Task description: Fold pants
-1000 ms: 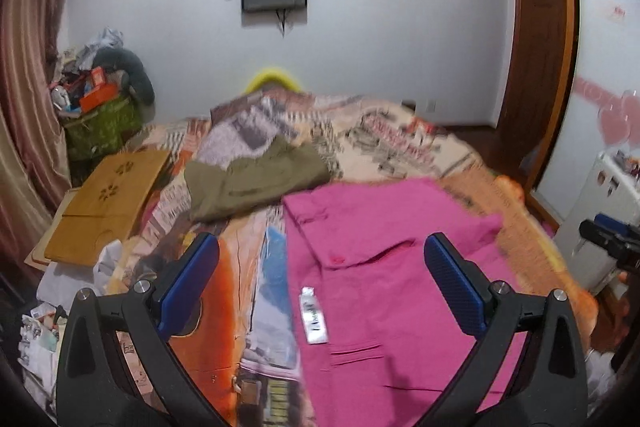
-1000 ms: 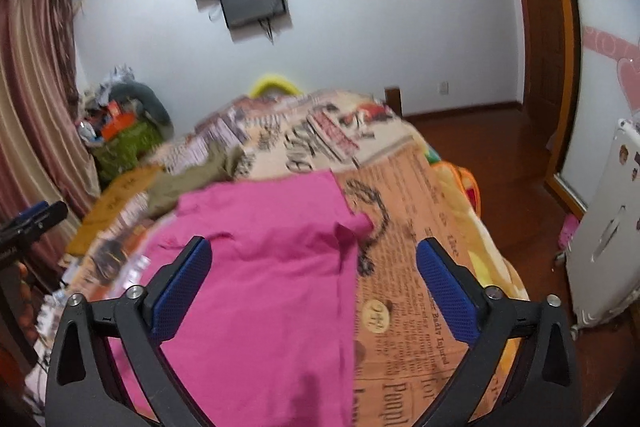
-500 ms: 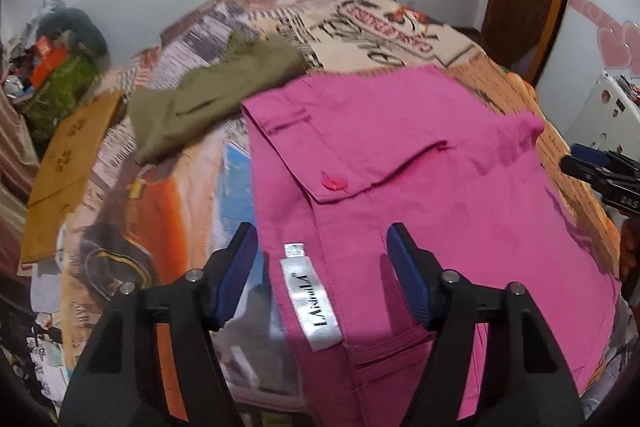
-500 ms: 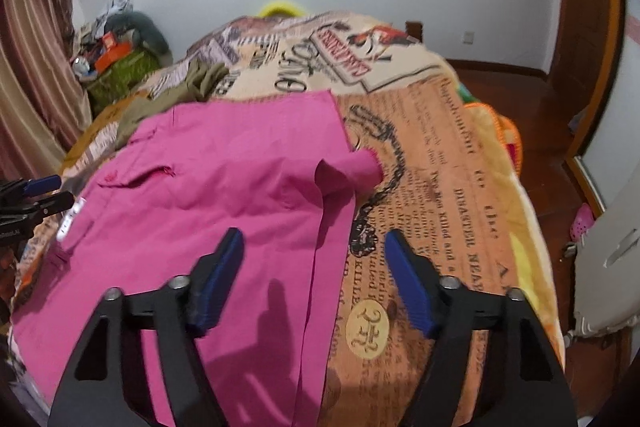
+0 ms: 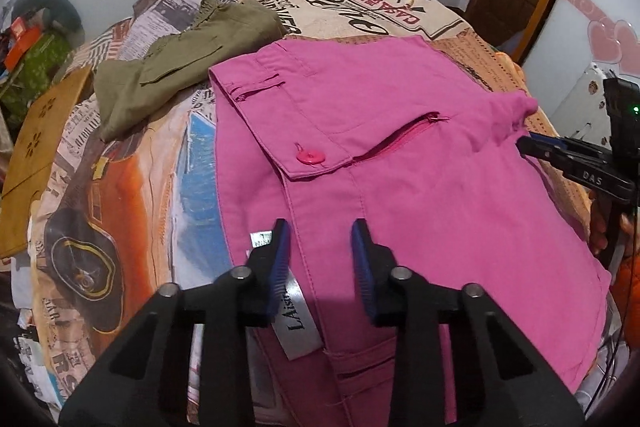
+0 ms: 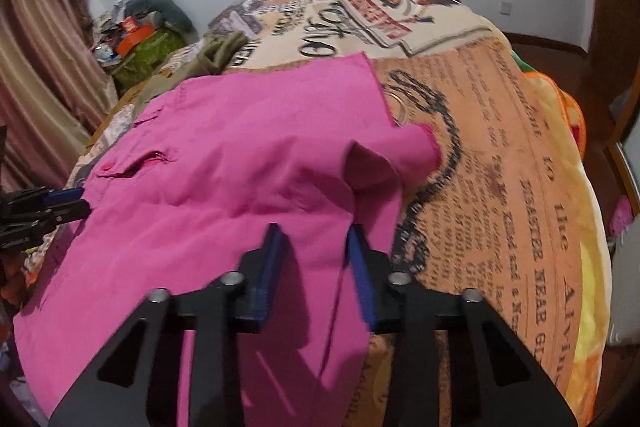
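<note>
Pink pants (image 5: 400,155) laid on bedspread (image 6: 500,155); left gripper (image 5: 320,247) and right gripper (image 6: 312,251) held part-open above fabric, nothing grasped.

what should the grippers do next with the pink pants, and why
Probably lower both and close. The left gripper straddles the pants beside the label, the right gripper their opposite edge; both are open, gripping no cloth yet.

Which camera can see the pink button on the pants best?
The left wrist view. The pink button faces that camera, sharp, on the flap of the pink pants. In the right wrist view it is a tiny, blurry dot near the far edge.
</note>
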Available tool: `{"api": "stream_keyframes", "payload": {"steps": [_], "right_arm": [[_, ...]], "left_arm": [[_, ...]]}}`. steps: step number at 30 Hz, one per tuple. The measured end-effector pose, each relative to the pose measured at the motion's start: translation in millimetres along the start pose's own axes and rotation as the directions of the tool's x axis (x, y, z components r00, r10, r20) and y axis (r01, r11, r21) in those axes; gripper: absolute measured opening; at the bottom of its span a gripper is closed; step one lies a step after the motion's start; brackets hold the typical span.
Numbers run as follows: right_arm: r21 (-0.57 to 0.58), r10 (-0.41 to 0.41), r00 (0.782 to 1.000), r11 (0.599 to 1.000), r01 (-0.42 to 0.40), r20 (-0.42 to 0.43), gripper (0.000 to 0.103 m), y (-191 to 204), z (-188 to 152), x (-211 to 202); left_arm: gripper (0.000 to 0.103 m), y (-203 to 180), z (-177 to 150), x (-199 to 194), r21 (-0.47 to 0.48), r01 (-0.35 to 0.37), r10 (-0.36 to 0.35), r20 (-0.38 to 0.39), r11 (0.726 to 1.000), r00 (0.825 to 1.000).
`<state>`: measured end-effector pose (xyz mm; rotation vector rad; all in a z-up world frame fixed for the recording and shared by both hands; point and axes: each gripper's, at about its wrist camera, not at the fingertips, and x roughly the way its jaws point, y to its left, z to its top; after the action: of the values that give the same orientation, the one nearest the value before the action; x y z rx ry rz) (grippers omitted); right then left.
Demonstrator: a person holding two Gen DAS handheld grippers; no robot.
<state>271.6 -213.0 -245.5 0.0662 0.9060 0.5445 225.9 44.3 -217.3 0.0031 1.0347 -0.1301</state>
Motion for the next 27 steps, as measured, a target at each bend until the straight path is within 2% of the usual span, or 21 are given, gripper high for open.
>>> {"api": "stream_keyframes", "payload": {"steps": [4, 7, 12, 14, 16, 17, 18, 19, 21, 23, 27], "right_arm": [[-0.027, 0.005, 1.0, 1.0, -0.004, 0.012, 0.024, 5, 4, -2], [-0.037, 0.018, 1.0, 0.999, -0.019, -0.024, 0.025, 4, 7, 5], [0.026, 0.06, 0.996, 0.998, -0.059, -0.058, 0.025, -7, 9, 13], [0.038, 0.059, 0.996, 0.998, -0.057, -0.06, 0.025, -8, 10, 15], [0.024, 0.04, 0.998, 0.999, -0.039, -0.056, 0.024, -4, 9, 15], [0.012, 0.029, 0.998, 1.0, -0.029, -0.05, 0.019, -2, 8, 15], [0.002, 0.018, 0.999, 1.0, -0.018, -0.048, 0.009, 0, 8, 14], [-0.004, 0.008, 0.999, 1.0, -0.009, -0.05, 0.008, 1, 9, 14], [-0.008, -0.001, 0.999, 1.0, 0.001, -0.047, 0.006, 2, 9, 11], [-0.014, -0.007, 0.999, 1.0, 0.006, -0.034, 0.005, 3, 7, 4], [0.013, 0.058, 0.998, 0.998, -0.058, -0.008, 0.004, 2, 0, -15]], "left_arm": [[0.026, 5, 0, 1, -0.01, 0.025, -0.025, -0.011, 1.0, 1.0], [0.026, 12, -2, 2, -0.048, 0.052, -0.053, -0.021, 0.997, 0.998], [0.027, 5, -9, 3, -0.027, 0.035, -0.035, -0.015, 0.999, 0.999], [0.031, -1, -7, 6, -0.004, 0.029, -0.03, -0.042, 1.0, 0.999], [0.035, 4, -1, 9, -0.044, 0.056, -0.058, -0.062, 0.997, 0.996], [0.035, 9, 1, 10, -0.077, 0.074, -0.079, -0.067, 0.994, 0.995], [0.035, 12, 4, 12, -0.096, 0.083, -0.09, -0.073, 0.992, 0.993], [0.033, 14, 7, 13, -0.103, 0.086, -0.095, -0.081, 0.991, 0.992], [0.009, 14, 10, 14, -0.088, 0.039, -0.046, -0.079, 0.995, 0.996], [0.006, 12, 11, 14, -0.057, 0.025, -0.029, -0.069, 0.998, 0.997], [0.004, 2, 8, 4, 0.024, -0.03, 0.03, -0.01, 0.999, 0.999]]}}
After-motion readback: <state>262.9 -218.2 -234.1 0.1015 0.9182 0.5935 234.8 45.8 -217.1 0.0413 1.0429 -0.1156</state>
